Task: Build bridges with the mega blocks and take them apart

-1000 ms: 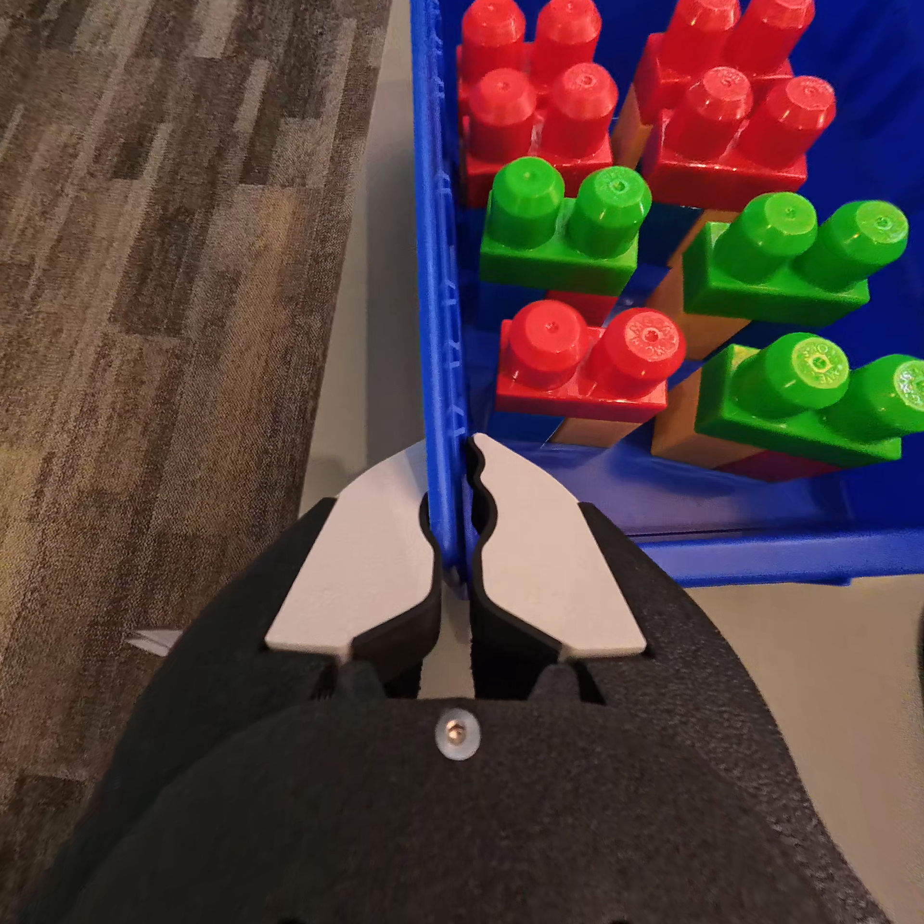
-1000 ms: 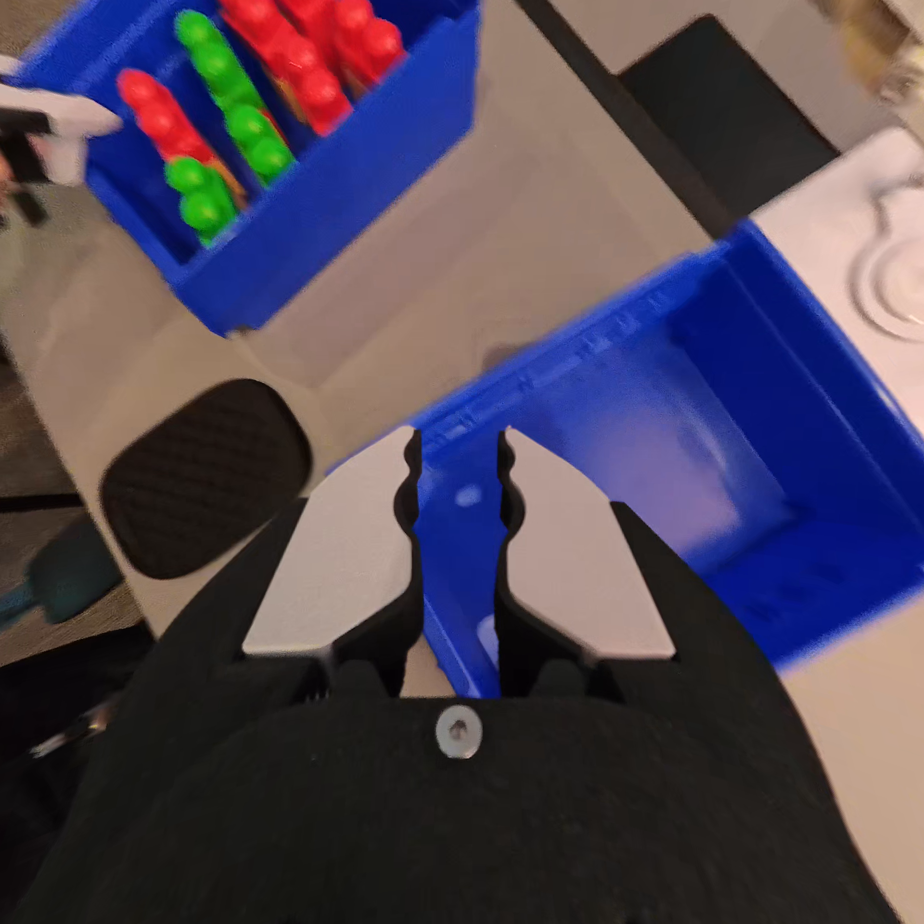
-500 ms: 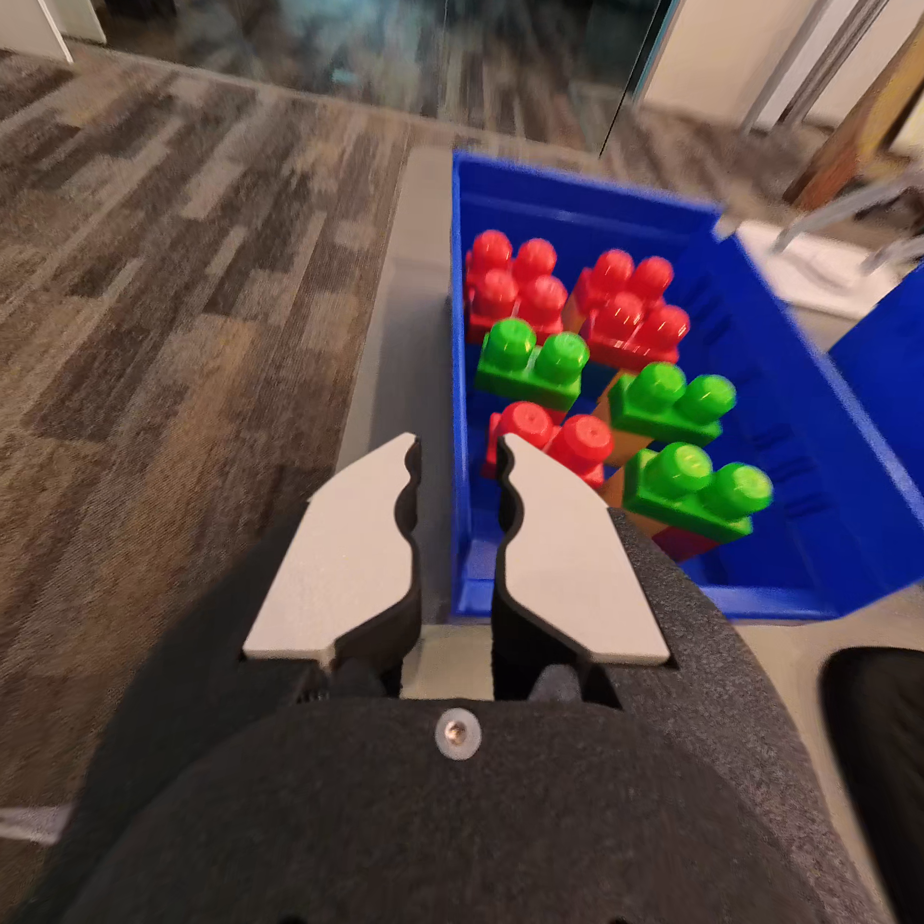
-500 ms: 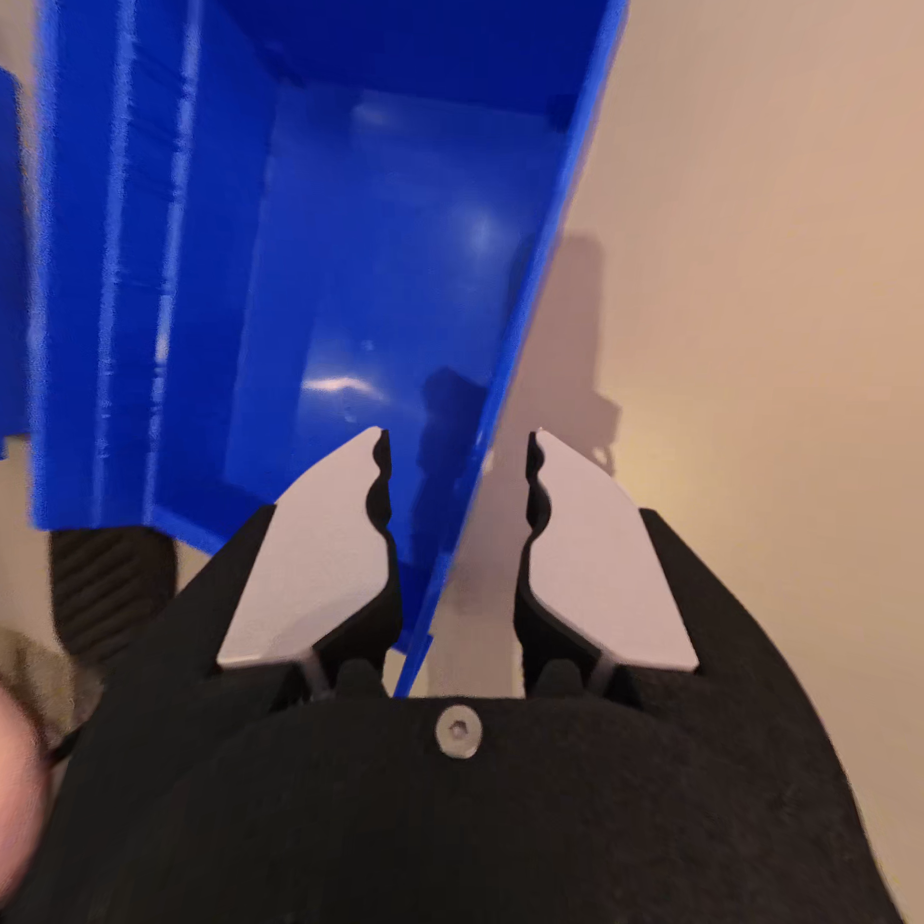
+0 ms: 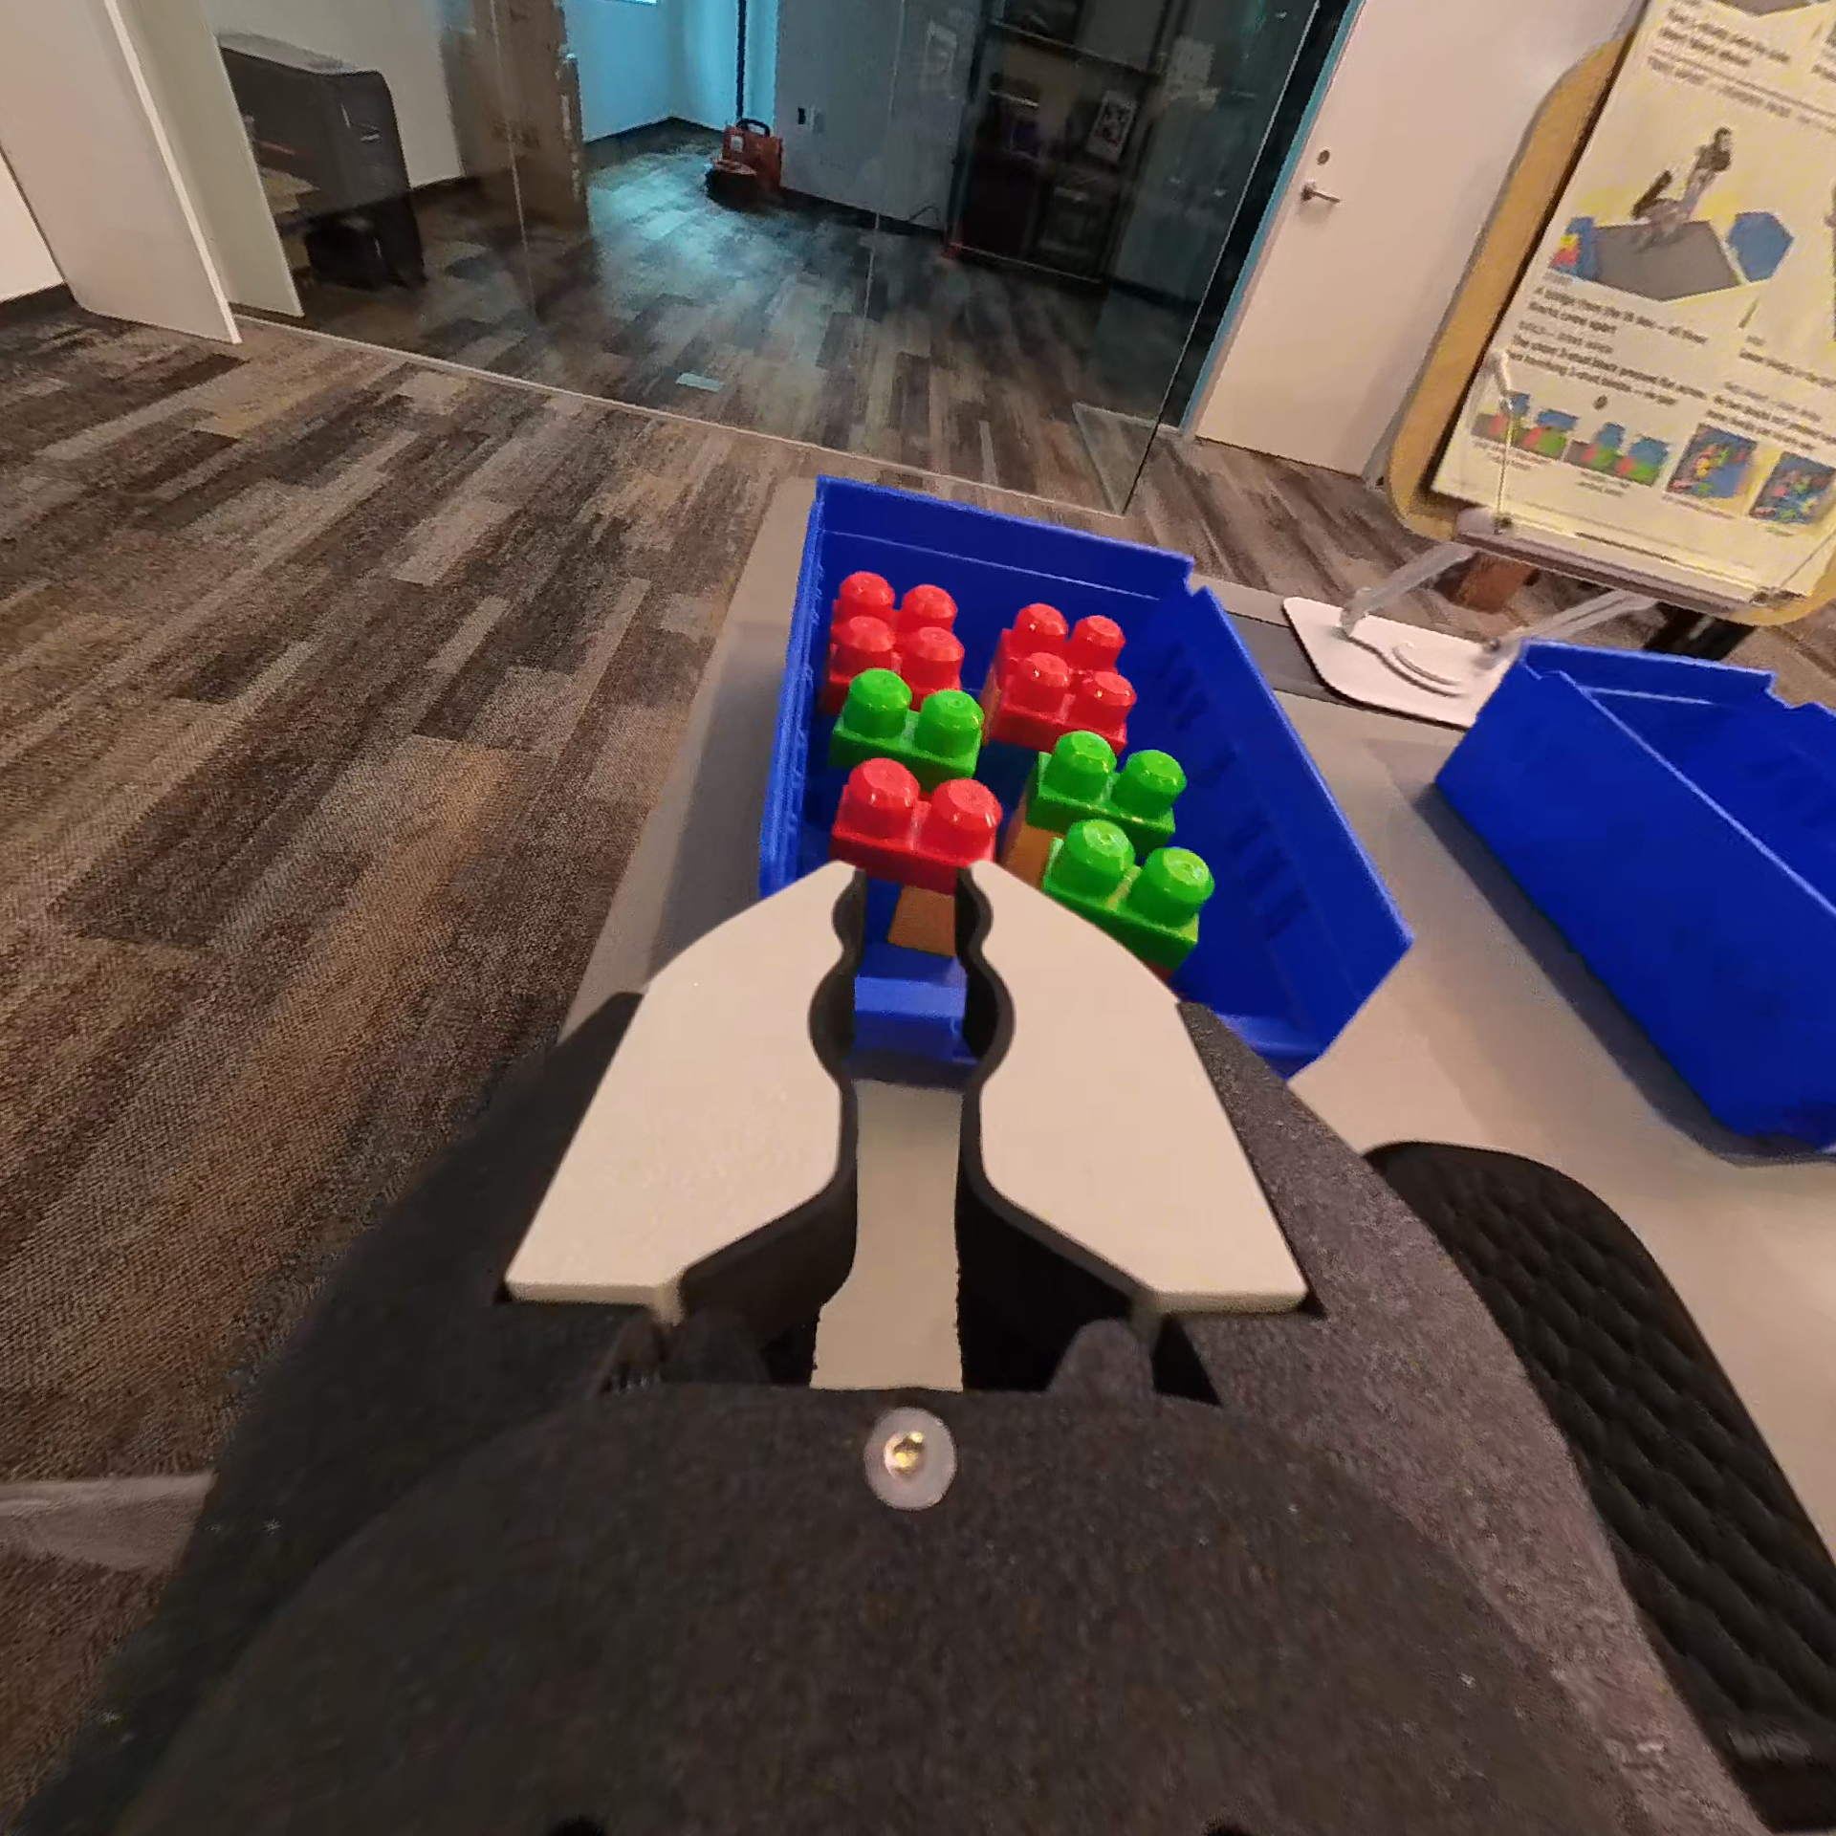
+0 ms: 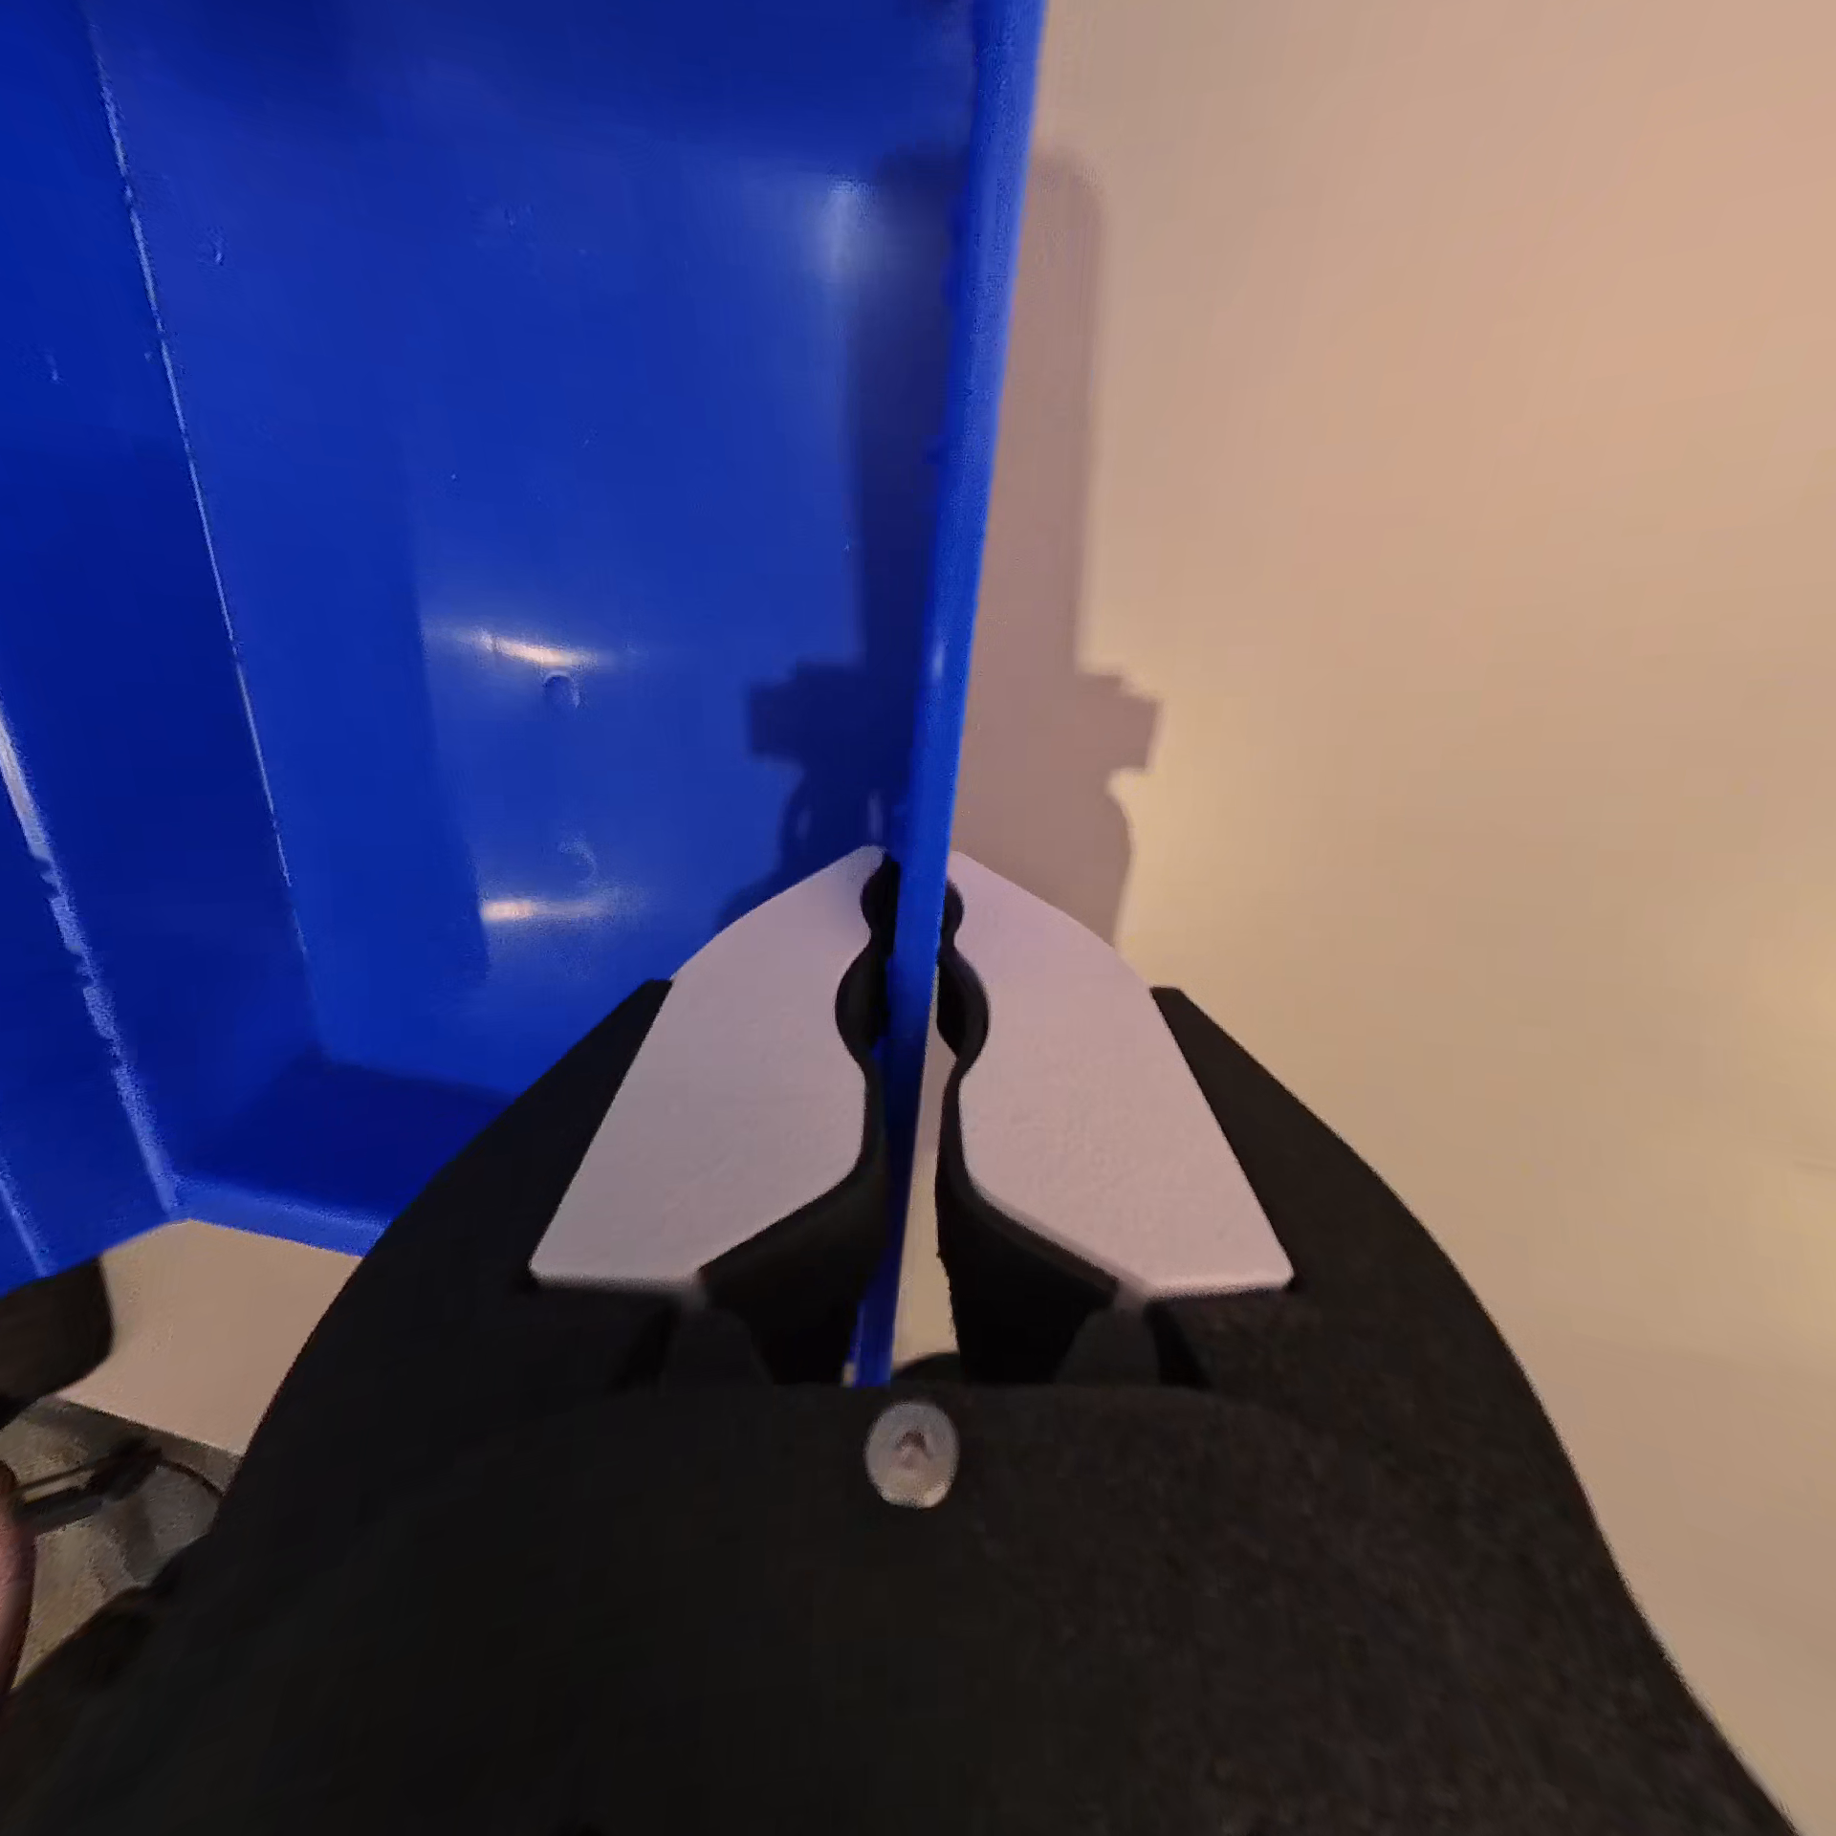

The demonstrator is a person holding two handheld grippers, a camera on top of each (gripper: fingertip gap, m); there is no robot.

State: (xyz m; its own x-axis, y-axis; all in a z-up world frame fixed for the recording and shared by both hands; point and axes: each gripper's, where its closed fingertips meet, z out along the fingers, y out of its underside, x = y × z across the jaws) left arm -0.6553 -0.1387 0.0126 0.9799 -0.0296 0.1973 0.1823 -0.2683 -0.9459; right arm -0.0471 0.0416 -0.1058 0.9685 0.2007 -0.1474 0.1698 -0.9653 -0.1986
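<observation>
Right now the left hand-held gripper (image 5: 909,884) hangs above the near end of a blue bin (image 5: 1282,854) on the grey table (image 5: 1470,994), fingers a narrow gap apart, nothing between them. Bin holds the mega blocks standing upright: two red four-stud blocks (image 5: 899,631) at the far end, three green two-stud blocks (image 5: 909,725) in the middle and right, one red two-stud block (image 5: 919,820) nearest the fingertips, orange pieces under some of them. Second blue bin (image 5: 1669,894) sits to the right, apart from the first; no blocks show in it. Black mesh pad (image 5: 1629,1391) at the near right on the table. Instruction sheet on a stand (image 5: 1639,298) behind the bins. Carpet floor (image 5: 298,695) left of the table.

Right hand-held gripper (image 6: 911,879) is clamped on the thin right side wall (image 6: 979,397) of that second bin, one finger inside, one outside. Gripper shadow falls on the table beside the wall.
</observation>
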